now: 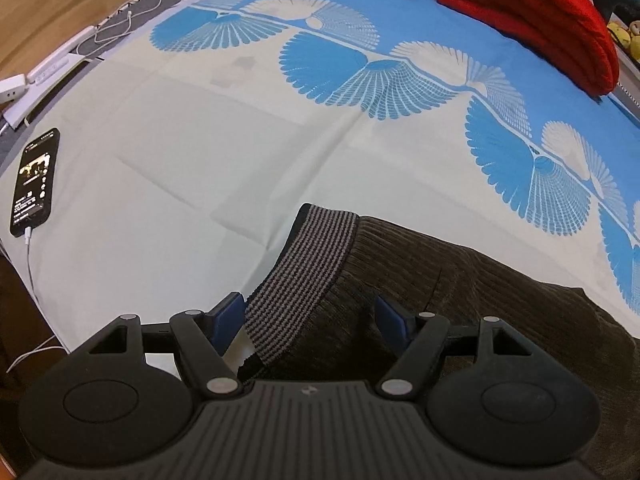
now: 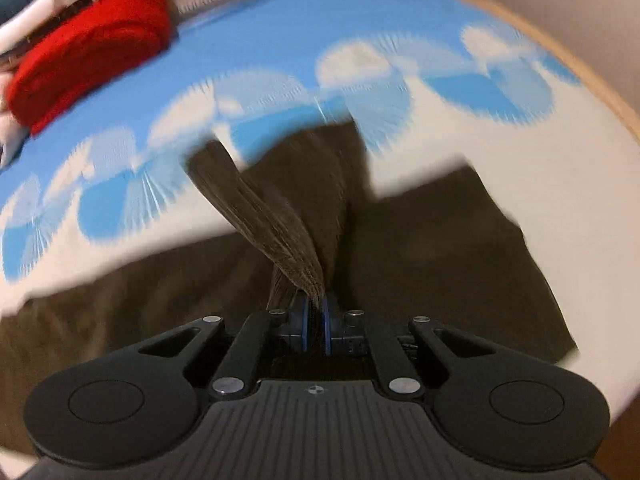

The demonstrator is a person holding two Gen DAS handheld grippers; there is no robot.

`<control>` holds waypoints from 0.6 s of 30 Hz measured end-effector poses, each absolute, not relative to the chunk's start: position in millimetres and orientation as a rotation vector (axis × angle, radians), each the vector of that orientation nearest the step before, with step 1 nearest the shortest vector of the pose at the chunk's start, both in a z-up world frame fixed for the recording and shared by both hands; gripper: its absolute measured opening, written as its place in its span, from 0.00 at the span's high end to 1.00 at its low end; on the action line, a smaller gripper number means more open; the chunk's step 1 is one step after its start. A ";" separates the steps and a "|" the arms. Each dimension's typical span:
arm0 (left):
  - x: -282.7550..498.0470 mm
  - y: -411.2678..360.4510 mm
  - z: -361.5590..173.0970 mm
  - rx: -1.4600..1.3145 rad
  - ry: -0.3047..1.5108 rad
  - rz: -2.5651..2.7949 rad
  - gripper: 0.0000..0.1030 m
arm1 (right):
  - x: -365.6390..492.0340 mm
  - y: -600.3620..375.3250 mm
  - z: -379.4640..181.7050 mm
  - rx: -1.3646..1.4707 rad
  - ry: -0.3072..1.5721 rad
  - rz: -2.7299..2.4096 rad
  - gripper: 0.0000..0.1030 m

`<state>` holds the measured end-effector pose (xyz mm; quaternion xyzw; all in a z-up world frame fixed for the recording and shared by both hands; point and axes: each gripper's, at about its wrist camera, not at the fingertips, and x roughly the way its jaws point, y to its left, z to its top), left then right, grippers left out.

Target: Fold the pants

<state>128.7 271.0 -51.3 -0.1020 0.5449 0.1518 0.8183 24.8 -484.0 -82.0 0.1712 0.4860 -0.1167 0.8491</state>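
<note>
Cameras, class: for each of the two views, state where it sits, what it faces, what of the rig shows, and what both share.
Left wrist: behind the open left claw, facing the pants waistband, phone at left.
Right wrist: behind the right claw, shut on pants fabric, image blurred.
Shared: pants, blue-patterned sheet, red blanket.

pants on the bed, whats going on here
A person with a handheld gripper in each hand is folding dark brown pants on a blue and white bedsheet. The right gripper is shut on a bunched piece of the fabric and lifts it; that view is motion-blurred. The left gripper is open, straddling the striped waistband.
</note>
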 end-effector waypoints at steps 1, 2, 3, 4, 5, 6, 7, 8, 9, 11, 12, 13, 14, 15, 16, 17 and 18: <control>128.5 270.6 -50.9 -0.218 1.160 0.322 0.26 | 13.8 -488.5 -92.3 0.363 1.089 -0.227 0.93; 128.1 270.5 -50.2 -0.222 1.158 0.322 0.26 | 5.8 -492.6 -104.3 0.362 1.157 -0.216 0.93; 127.1 270.5 -49.6 -0.230 1.156 0.323 0.26 | -3.1 -496.9 -116.3 0.364 1.226 -0.215 0.93; 126.8 270.2 -49.5 -0.241 1.156 0.322 0.26 | -10.2 -500.6 -122.3 0.376 1.257 -0.210 0.93; 126.3 270.2 -49.7 -0.252 1.159 0.318 0.26 | -16.2 -506.2 -123.7 0.395 1.255 -0.205 0.93; 125.9 269.1 -50.0 -0.262 1.162 0.315 0.26 | -20.0 -511.8 -120.5 0.415 1.222 -0.208 0.93; 125.7 268.3 -50.1 -0.262 1.163 0.312 0.26 | -23.0 -518.1 -113.9 0.439 1.169 -0.214 0.92; 125.7 267.5 -49.9 -0.256 1.165 0.312 0.26 | -24.6 -522.8 -107.1 0.461 1.118 -0.214 0.91; 125.8 267.4 -49.8 -0.251 1.165 0.314 0.26 | -25.1 -525.5 -100.7 0.477 1.069 -0.209 0.85; 125.4 268.6 -50.6 -0.251 1.167 0.322 0.26 | -22.4 -522.8 -89.8 0.462 0.991 -0.191 0.69; 125.4 270.2 -51.6 -0.254 1.169 0.329 0.26 | -19.2 -517.2 -84.8 0.427 0.956 -0.178 0.62; 125.4 271.8 -52.3 -0.256 1.173 0.332 0.26 | -14.7 -508.1 -80.4 0.370 0.926 -0.155 0.59; 125.8 273.0 -53.1 -0.257 1.176 0.335 0.26 | -8.6 -496.2 -77.7 0.299 0.904 -0.121 0.56; 126.3 274.2 -53.2 -0.258 1.178 0.336 0.26 | -2.2 -481.9 -77.3 0.223 0.896 -0.084 0.50; 127.2 275.0 -53.2 -0.254 1.178 0.335 0.26 | 2.7 -467.6 -79.2 0.154 0.899 -0.050 0.44; 128.0 275.4 -53.7 -0.248 1.181 0.334 0.25 | 8.6 -451.2 -83.0 0.066 0.915 -0.012 0.41; 128.7 276.0 -54.7 -0.242 1.186 0.333 0.25 | 14.1 -435.8 -89.4 -0.024 0.937 0.011 0.40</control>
